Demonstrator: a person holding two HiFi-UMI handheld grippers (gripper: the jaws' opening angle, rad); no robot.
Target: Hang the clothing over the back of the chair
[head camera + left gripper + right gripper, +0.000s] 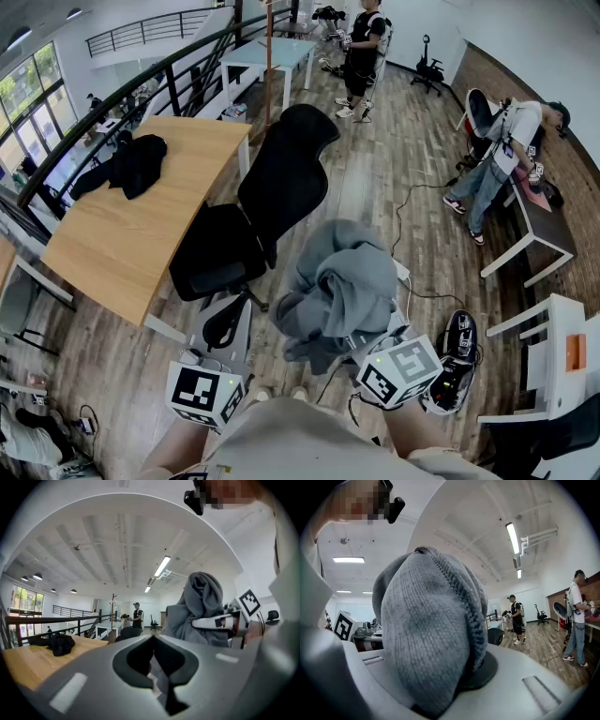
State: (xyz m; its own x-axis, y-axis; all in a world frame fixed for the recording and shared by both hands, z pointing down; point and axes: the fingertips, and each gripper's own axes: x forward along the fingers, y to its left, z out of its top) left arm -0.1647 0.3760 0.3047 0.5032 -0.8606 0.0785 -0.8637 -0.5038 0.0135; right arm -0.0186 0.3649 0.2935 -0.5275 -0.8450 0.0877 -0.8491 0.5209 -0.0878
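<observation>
My right gripper point(371, 343) pinched the bunched grey sweater point(342, 281) beside the black chair point(281, 178). My left gripper point(152, 639) had its jaws pressed together, empty.

Bright, even indoor light in all views. Daylight enters through windows point(33, 89) at head view's left. Strip lights point(162, 566) glare white in both gripper views; white ceiling point(93, 541) close to washed out. Shadows soft and weak. Table point(141, 244) top evenly lit, no hard glare. Strong fisheye bend everywhere, straight lines curve near edges; gripper views ringed by black corners. Sweater point(431, 630) close to lens, knit texture sharp. Bottom foreground of left gripper view soft, distant background small and slightly blurred.
</observation>
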